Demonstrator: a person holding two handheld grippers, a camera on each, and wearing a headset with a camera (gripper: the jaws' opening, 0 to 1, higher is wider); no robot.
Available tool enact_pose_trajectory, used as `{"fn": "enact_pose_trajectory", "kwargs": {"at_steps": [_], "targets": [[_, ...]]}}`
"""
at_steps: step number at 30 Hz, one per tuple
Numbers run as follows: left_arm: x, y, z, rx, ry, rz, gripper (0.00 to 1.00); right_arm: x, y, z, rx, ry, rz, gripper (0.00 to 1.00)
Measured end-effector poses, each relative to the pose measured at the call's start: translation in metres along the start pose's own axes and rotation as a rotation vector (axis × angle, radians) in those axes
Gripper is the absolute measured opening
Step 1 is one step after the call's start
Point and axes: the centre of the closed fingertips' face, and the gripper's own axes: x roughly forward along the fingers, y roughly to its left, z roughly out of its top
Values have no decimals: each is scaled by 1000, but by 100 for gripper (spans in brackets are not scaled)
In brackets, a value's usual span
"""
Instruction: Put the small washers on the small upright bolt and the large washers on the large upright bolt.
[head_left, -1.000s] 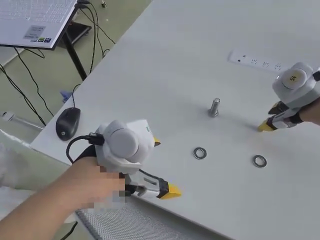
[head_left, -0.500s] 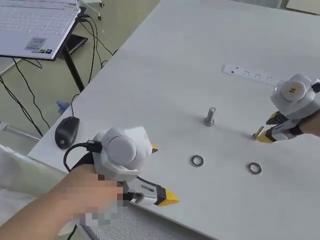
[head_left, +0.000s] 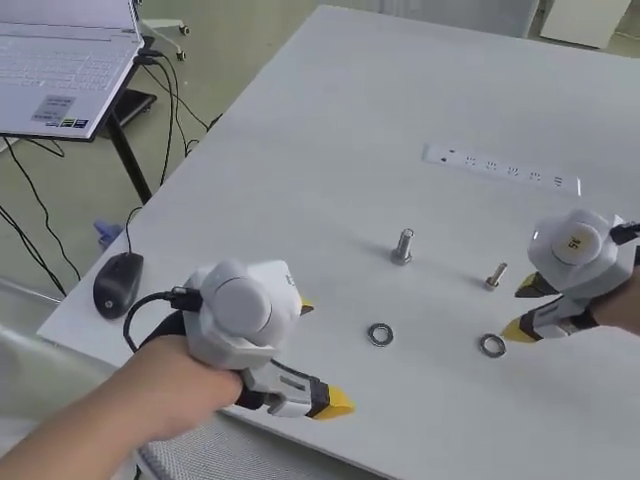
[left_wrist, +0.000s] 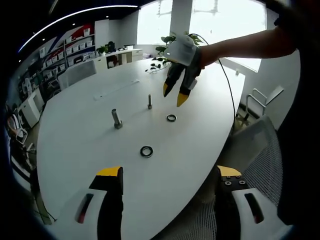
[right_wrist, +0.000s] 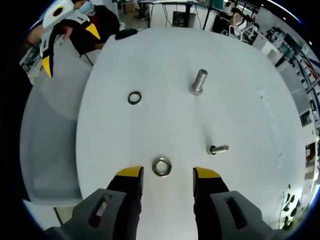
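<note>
On the white table (head_left: 330, 150) a large bolt (head_left: 402, 246) stands upright, and a small bolt (head_left: 495, 276) stands to its right. One washer (head_left: 380, 334) lies flat in front of the large bolt. A second washer (head_left: 492, 345) lies in front of the small bolt. My right gripper (head_left: 520, 310) hangs open just right of that washer, which sits just ahead of its yellow tips in the right gripper view: washer (right_wrist: 162, 166), gripper (right_wrist: 168, 173). My left gripper (head_left: 322, 355) is open near the front edge, holding nothing, with both bolts (left_wrist: 116, 119) (left_wrist: 149, 101) ahead of it.
A white power strip (head_left: 500, 167) lies behind the bolts. A black mouse (head_left: 118, 284) rests at the table's left edge, with its cable hanging off. A laptop (head_left: 60, 60) stands on a side stand to the far left. A mesh chair (left_wrist: 255, 165) is by the front edge.
My right gripper has drawn back from the small bolt toward the near washer, and the bolt now stands apart from it. The left gripper has hardly moved. The head camera has shifted.
</note>
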Motion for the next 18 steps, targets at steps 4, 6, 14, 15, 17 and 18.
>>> {"fn": "enact_pose_trajectory", "kwargs": {"at_steps": [4,6,14,15,17,18], "targets": [[4,-1,1,3,-3,-4,75,3,13,-2,-12,-2,11,41],[4,-2,2,-2,-8,-8,75,5,18,-5,-20,5,16,41],[4,-7,-7,-8,-2,-16,75,13,24,-9,-18,8,26,43],[4,-7,-8,-10,-4,-17,75,14,24,-10,-13,8,27,43],[4,-7,-9,-10,-2,-17,75,16,24,-12,-11,10,25,43],[4,-7,-10,-11,-2,-17,75,17,24,-14,-14,14,24,43]]}}
